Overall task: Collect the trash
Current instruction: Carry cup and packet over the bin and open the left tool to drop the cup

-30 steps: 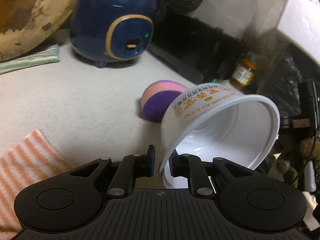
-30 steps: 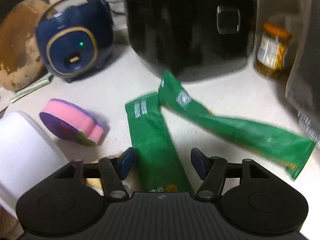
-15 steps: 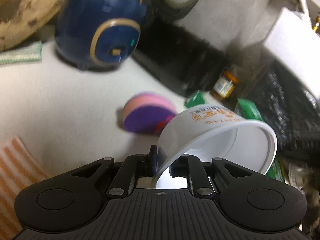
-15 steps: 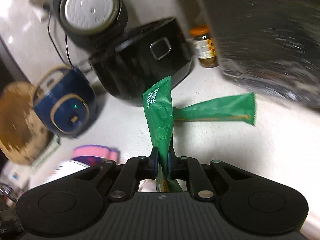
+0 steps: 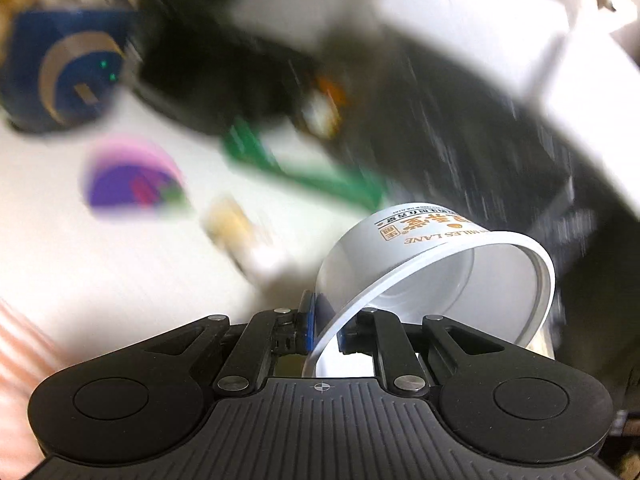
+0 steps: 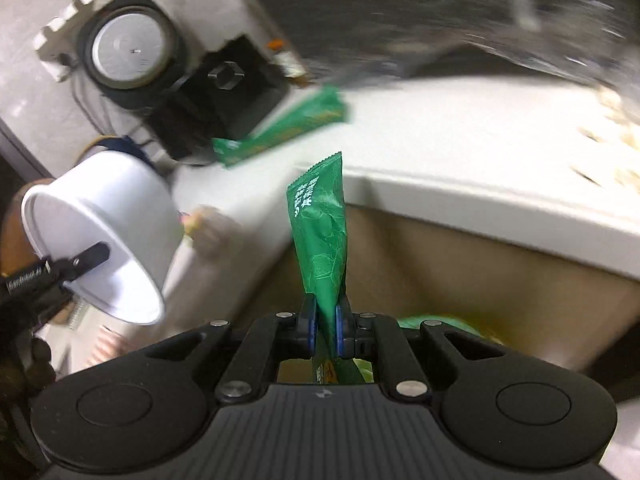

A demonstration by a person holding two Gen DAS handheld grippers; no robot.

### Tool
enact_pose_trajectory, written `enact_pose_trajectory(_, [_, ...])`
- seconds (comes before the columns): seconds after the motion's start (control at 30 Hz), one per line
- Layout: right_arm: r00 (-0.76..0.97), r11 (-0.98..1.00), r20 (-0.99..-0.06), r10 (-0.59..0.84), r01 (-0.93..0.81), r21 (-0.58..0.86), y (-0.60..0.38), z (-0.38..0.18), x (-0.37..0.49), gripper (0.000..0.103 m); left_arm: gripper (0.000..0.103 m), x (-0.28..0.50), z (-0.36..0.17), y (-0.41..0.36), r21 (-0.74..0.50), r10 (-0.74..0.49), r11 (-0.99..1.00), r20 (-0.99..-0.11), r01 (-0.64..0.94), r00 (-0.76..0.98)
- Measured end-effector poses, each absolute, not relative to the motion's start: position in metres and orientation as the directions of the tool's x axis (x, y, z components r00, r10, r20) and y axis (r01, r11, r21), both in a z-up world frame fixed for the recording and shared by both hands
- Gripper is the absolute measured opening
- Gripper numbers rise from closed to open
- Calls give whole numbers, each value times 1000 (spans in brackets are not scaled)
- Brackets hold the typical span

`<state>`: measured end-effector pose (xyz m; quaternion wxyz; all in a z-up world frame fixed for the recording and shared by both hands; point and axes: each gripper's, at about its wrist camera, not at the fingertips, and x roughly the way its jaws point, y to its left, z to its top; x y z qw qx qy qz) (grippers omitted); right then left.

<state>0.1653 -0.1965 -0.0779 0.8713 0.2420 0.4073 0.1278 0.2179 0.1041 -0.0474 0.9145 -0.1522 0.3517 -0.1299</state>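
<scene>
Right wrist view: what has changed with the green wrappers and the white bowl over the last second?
The right tongs, open over one green wrapper a second ago, closed on it and carried it off the counter, past its edge. The left tongs tightened on the white bowl rim and swung it aside. The second green wrapper, sponge and blue cooker stayed on the counter.

White cup (image 5: 436,264) with orange lettering, green wrapper (image 6: 322,236), pink-and-purple sponge (image 5: 132,180), navy cooker (image 5: 60,72).
</scene>
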Motion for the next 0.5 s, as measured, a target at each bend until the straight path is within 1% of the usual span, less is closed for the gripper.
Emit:
enact_pose_trajectory(0.1, [626,837,-672,397,53,544,-230,-97,138,9,14,226,-98,64,-396,-369,915,-753,72,545])
enact_pose_trajectory(0.17, [626,830,-676,387,82,552,-245,-108,120,9,14,232,-134,47,-404,-376,914,-822,26,428])
enact_pose_trajectory(0.23, [632,824,-677,377,105,557,-259,-118,104,9,14,237,-170,35,-383,-353,923,-879,-34,322])
enact_pose_trajectory(0.33, [619,805,-690,375,151,573,-278,-135,90,9,14,239,-220,29,-333,-299,930,-931,-155,209])
enact_pose_trajectory(0.43, [608,813,-709,358,171,557,-286,-154,80,9,14,234,-271,34,-271,-237,928,-959,-255,157])
enact_pose_trajectory(0.5, [584,816,-732,350,193,544,-287,-170,76,9,14,232,-305,39,-250,-219,916,-967,-315,130])
